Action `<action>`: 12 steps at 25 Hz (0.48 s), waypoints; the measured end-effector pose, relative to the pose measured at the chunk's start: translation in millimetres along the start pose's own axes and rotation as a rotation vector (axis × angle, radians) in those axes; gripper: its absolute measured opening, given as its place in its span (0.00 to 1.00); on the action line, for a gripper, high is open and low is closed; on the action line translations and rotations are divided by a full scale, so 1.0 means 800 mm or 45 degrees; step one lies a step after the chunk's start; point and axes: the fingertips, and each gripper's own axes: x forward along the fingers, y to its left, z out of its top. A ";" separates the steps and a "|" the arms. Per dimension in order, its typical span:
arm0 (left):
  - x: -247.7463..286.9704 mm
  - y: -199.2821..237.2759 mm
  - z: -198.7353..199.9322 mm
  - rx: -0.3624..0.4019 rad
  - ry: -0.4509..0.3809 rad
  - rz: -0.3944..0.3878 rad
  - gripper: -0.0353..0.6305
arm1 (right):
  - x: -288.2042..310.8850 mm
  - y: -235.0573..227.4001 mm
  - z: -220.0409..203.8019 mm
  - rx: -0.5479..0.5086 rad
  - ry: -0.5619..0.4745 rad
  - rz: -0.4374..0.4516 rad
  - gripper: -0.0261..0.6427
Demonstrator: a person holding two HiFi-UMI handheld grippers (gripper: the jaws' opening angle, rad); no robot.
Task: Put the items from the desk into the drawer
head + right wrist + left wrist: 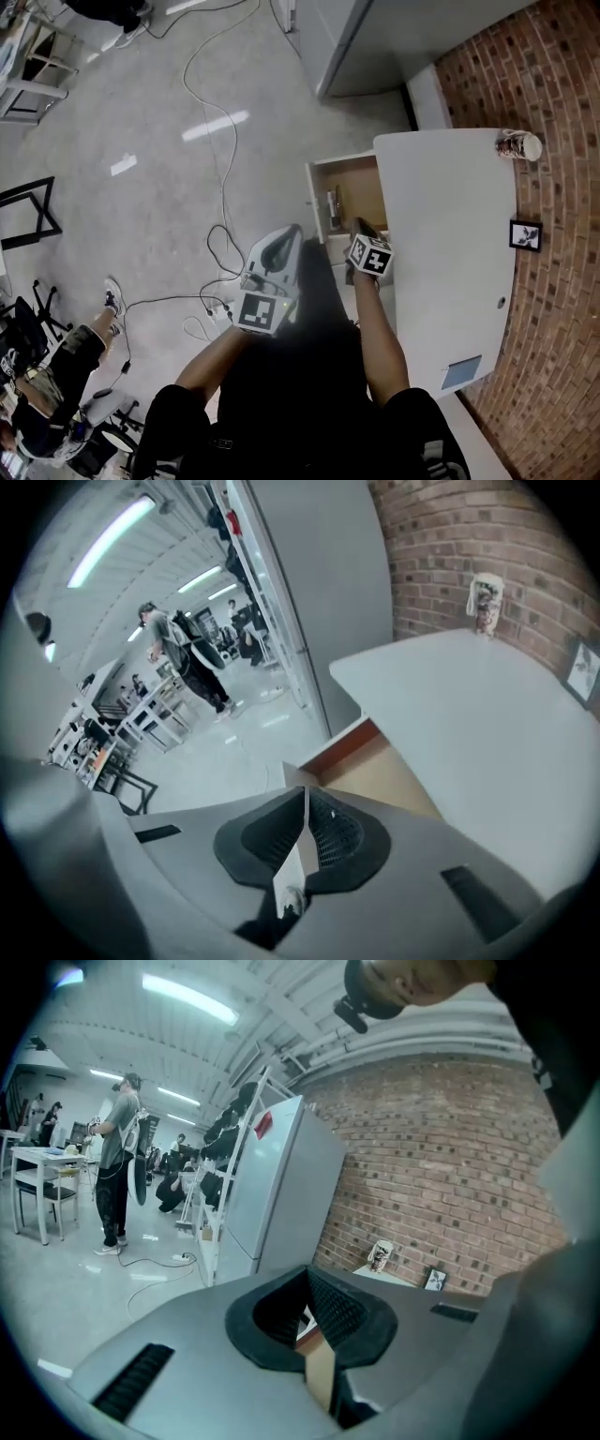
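The white desk [450, 244] stands against a brick wall. Its wooden drawer [361, 187] is pulled out to the left, with a small dark and metal item [333, 208] lying inside. A patterned cup [518, 145] and a small picture frame [526, 234] stand on the desk by the wall. My right gripper [357, 223] hangs over the drawer's near corner, tilted down, shut and empty; in its own view [306, 799] the drawer [375, 761] lies below. My left gripper [296, 230] hovers left of the drawer, jaws together with nothing between them [307, 1283].
A blue-grey patch [461, 372] lies near the desk's front end. Cables [225, 159] and a power strip [217, 314] trail over the concrete floor. A tall grey cabinet [375, 37] stands beyond the drawer. A seated person [56, 366] is at lower left.
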 end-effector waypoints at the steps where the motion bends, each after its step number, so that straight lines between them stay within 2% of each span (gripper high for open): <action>1: -0.007 -0.002 0.006 0.009 -0.013 -0.006 0.05 | -0.019 0.008 0.015 -0.001 -0.048 0.014 0.06; 8: -0.052 -0.017 0.057 -0.010 -0.109 -0.027 0.05 | -0.156 0.070 0.101 -0.069 -0.373 0.123 0.05; 12: -0.070 -0.025 0.076 0.040 -0.146 -0.047 0.05 | -0.239 0.100 0.138 -0.122 -0.579 0.157 0.05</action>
